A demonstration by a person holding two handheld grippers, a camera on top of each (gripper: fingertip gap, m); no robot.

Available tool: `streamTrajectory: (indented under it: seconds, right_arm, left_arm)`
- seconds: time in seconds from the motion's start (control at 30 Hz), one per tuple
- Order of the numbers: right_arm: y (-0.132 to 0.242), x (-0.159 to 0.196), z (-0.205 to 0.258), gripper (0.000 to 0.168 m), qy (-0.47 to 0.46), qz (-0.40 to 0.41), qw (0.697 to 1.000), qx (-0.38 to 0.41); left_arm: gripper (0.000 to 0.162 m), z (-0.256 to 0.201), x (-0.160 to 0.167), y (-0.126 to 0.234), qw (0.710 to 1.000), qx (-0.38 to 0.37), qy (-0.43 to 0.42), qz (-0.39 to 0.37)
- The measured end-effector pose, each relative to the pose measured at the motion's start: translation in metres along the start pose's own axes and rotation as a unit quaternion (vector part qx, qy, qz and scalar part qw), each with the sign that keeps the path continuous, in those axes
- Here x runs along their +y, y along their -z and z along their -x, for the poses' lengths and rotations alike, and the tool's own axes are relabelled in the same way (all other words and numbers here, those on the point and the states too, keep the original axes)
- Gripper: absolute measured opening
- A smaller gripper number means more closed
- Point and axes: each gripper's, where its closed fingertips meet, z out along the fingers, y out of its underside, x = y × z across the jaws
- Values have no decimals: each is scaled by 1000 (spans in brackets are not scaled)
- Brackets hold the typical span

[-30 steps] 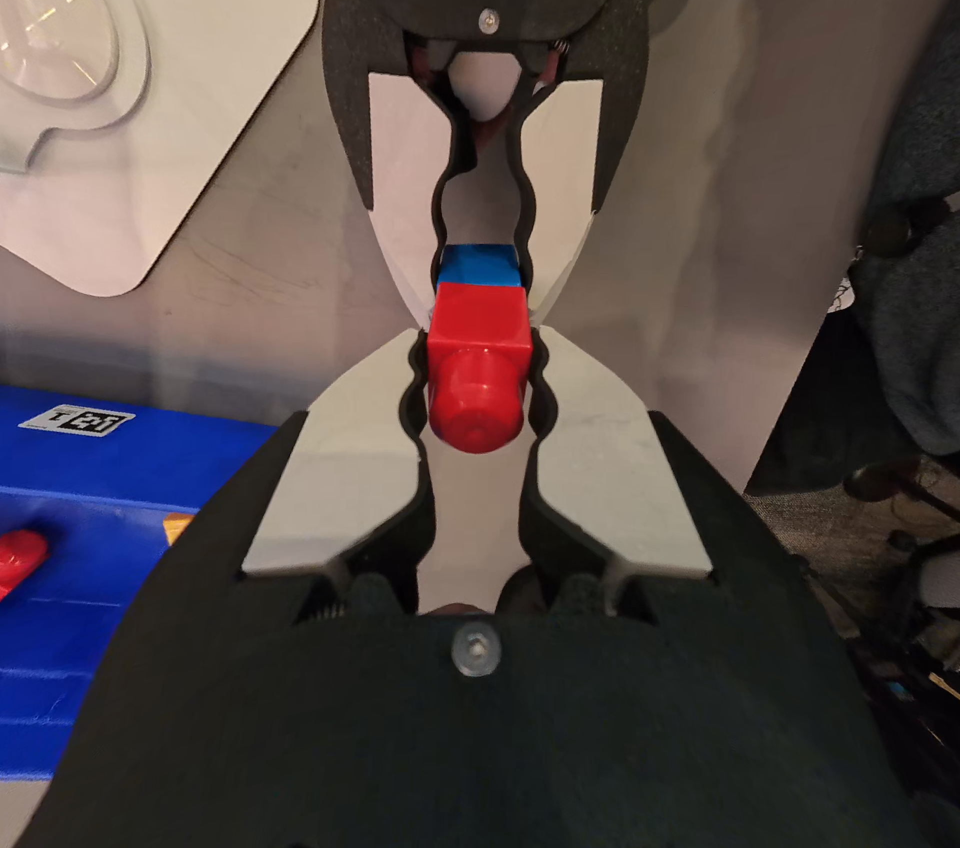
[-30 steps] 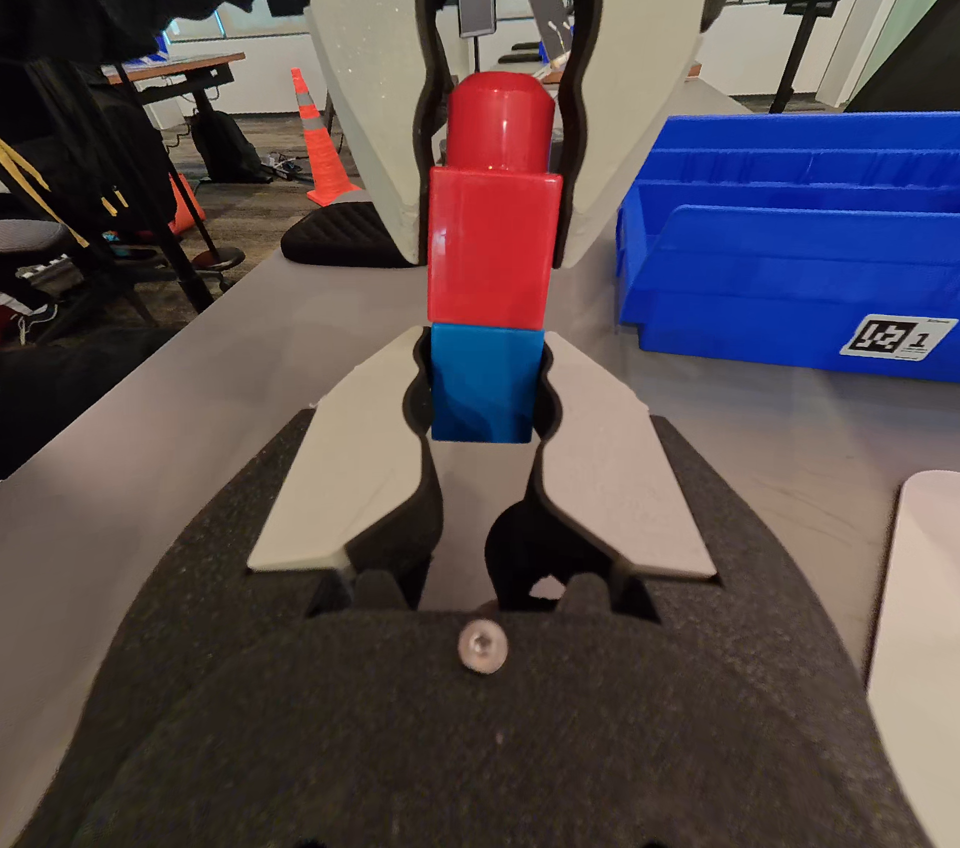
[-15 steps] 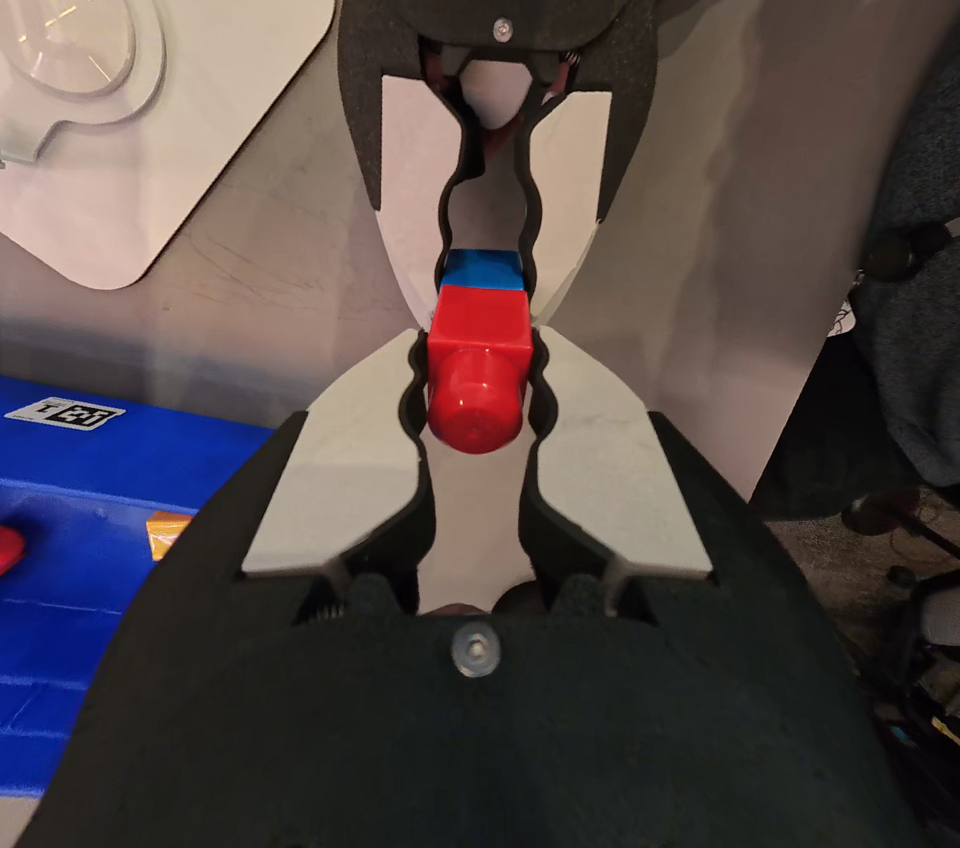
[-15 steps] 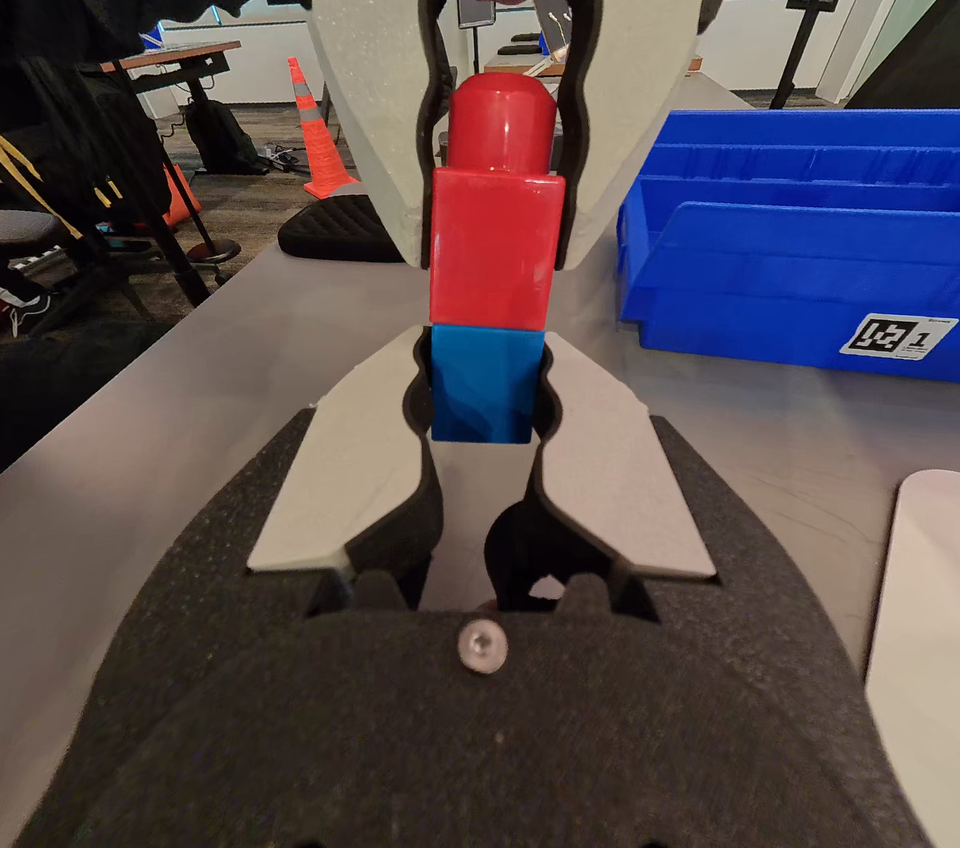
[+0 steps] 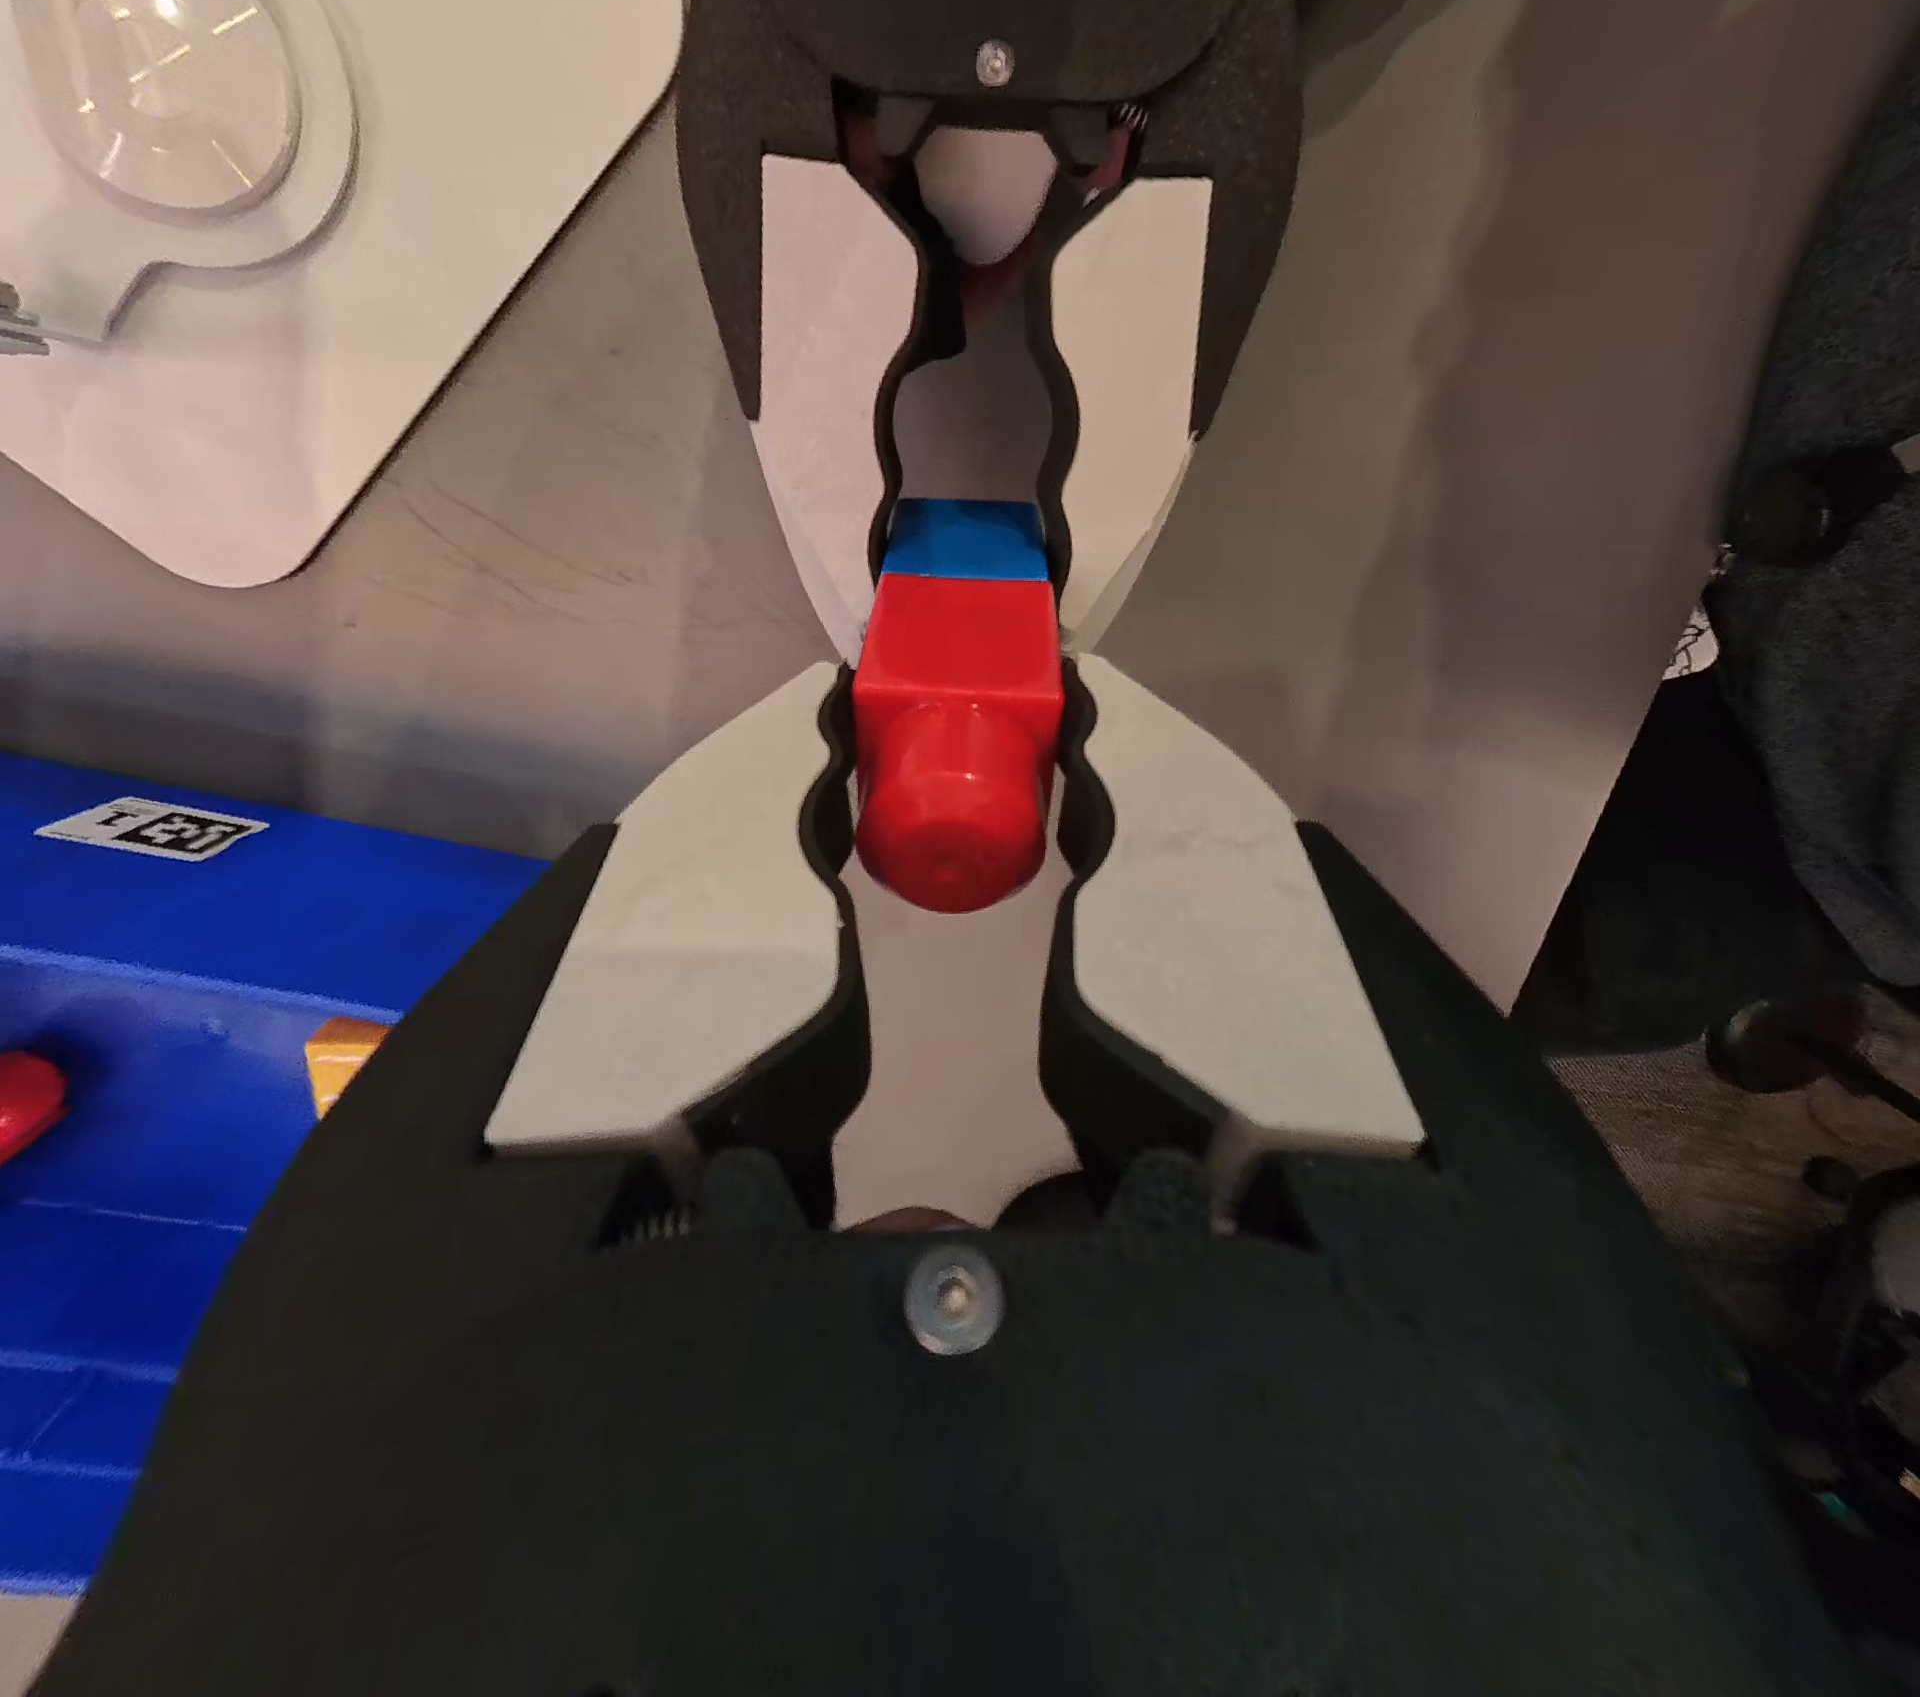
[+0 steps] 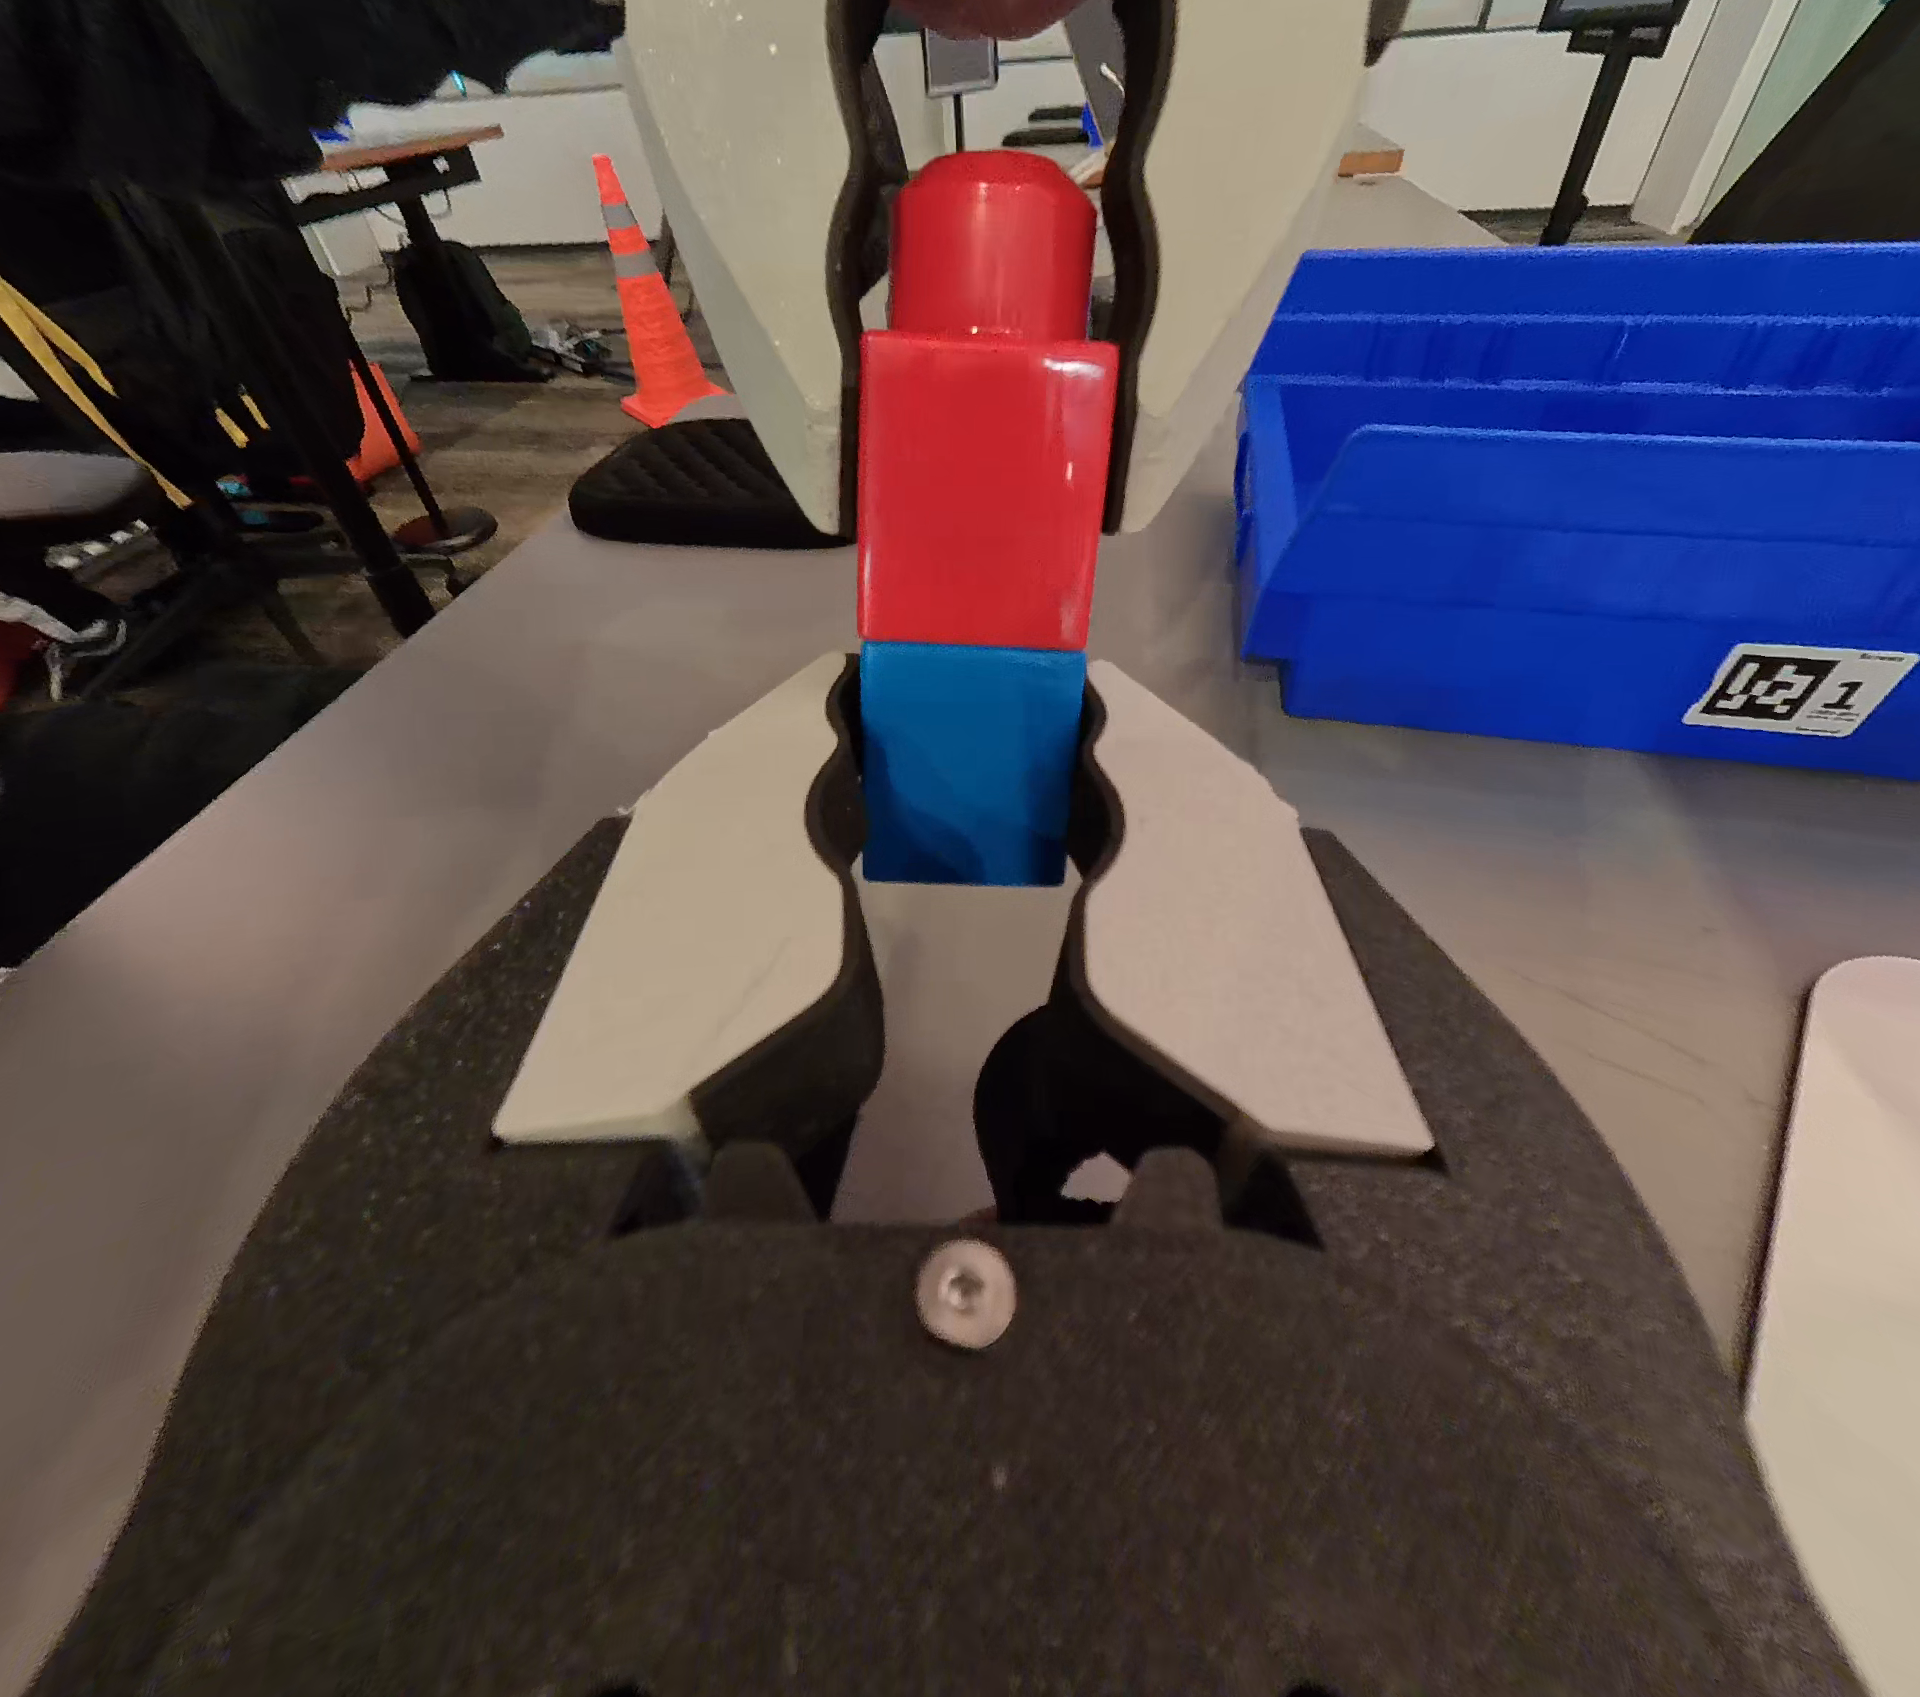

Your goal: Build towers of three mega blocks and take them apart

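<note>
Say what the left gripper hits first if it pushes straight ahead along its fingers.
Likely the right gripper: it faces the left gripper head-on, tips nearly touching, holding the blue block joined to the left's red block. Exact gap unclear.

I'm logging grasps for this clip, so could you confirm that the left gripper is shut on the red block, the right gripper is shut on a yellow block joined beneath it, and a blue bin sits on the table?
One detail is wrong: the right gripper is shut on a blue block, not a yellow one, as the right wrist view shows. The rest stands: the left gripper is shut on the red block joined to it, and a blue bin sits on the table.
</note>
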Motion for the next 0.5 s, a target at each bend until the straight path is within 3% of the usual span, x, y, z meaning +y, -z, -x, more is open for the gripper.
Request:
streamTrajectory:
  seconds: [0.23, 0.5]
  right_arm:
    - [-1, -1, 4, 36, -5, -2, 1000, -19]
    - [2, -4, 3, 36, -8, -14, 1000, -18]
  left_arm:
    - [36, -3, 4, -14, 999, -2, -11, 49]
    - [40, -2, 3, -3, 1000, -11, 8, -2]
